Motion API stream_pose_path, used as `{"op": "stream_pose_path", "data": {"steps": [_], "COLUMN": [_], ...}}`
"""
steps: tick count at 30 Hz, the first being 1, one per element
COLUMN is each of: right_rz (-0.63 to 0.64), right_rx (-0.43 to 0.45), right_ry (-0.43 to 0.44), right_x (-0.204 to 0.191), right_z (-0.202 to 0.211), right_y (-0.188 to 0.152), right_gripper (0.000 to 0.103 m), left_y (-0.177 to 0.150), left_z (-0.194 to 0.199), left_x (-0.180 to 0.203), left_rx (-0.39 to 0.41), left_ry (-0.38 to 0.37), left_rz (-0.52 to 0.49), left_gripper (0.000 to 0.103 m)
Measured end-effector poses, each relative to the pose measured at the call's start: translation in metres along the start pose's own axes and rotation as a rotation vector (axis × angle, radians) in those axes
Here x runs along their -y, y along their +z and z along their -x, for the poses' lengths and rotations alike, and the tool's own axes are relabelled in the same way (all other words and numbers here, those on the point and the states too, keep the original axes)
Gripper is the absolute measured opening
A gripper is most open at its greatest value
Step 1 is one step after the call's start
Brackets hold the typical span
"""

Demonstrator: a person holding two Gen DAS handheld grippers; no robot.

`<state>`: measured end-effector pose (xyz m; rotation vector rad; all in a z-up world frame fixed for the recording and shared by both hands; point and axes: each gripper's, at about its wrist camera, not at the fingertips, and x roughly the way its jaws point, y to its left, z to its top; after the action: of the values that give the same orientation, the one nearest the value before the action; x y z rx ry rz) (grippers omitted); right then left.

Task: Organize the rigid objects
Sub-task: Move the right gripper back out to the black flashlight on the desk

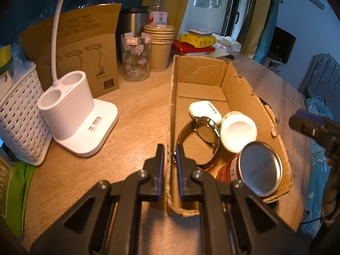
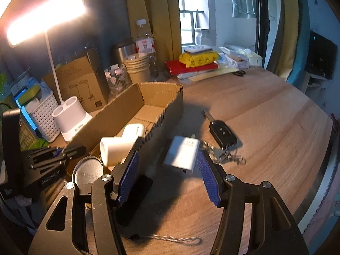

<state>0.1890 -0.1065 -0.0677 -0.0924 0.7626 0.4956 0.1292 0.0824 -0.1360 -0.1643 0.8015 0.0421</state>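
An open cardboard box [image 1: 244,89] lies on the wooden table; it also shows in the right wrist view [image 2: 170,110]. Inside are a white earbud case [image 1: 205,111], a wristwatch [image 1: 204,136], a white jar [image 1: 238,131] and a tin can [image 1: 260,167]. My left gripper [image 1: 170,148] is shut on the box's left wall [image 1: 170,127]. My right gripper [image 2: 167,159] is open around a white charger plug [image 2: 182,155] on the table, not touching it. A car key with keyring [image 2: 223,133] lies just beyond. A black flat object with a cord [image 2: 136,199] lies under the left finger.
A white desk lamp base [image 1: 78,114], white basket [image 1: 19,114], lamp carton [image 1: 85,48], glass jar [image 1: 136,57], paper cups [image 1: 159,44], steel mug and bottle stand left and behind. Books and packets [image 2: 195,63] lie at the back. The table edge [image 2: 327,170] is on the right.
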Motion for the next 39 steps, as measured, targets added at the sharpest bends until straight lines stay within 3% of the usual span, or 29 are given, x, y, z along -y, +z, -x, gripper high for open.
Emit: {"op": "stream_pose_path", "data": {"steps": [23, 32, 39], "right_rz": [0.063, 0.025, 0.024], "right_rx": [-0.145, -0.143, -0.132], "right_ry": [0.067, -0.001, 0.053], "right_x": [-0.023, 0.001, -0.008], "right_z": [-0.033, -0.028, -0.023], "right_y": [-0.049, -0.053, -0.052], "right_gripper": [0.061, 0.061, 0.061], "left_y": [-0.001, -0.001, -0.001], "left_z": [0.0, 0.0, 0.0], "left_x": [0.001, 0.001, 0.001], "left_rx": [0.001, 0.001, 0.001], "left_ry": [0.001, 0.001, 0.001], "left_rz": [-0.001, -0.001, -0.001], "left_gripper": [0.011, 0.011, 0.011]}}
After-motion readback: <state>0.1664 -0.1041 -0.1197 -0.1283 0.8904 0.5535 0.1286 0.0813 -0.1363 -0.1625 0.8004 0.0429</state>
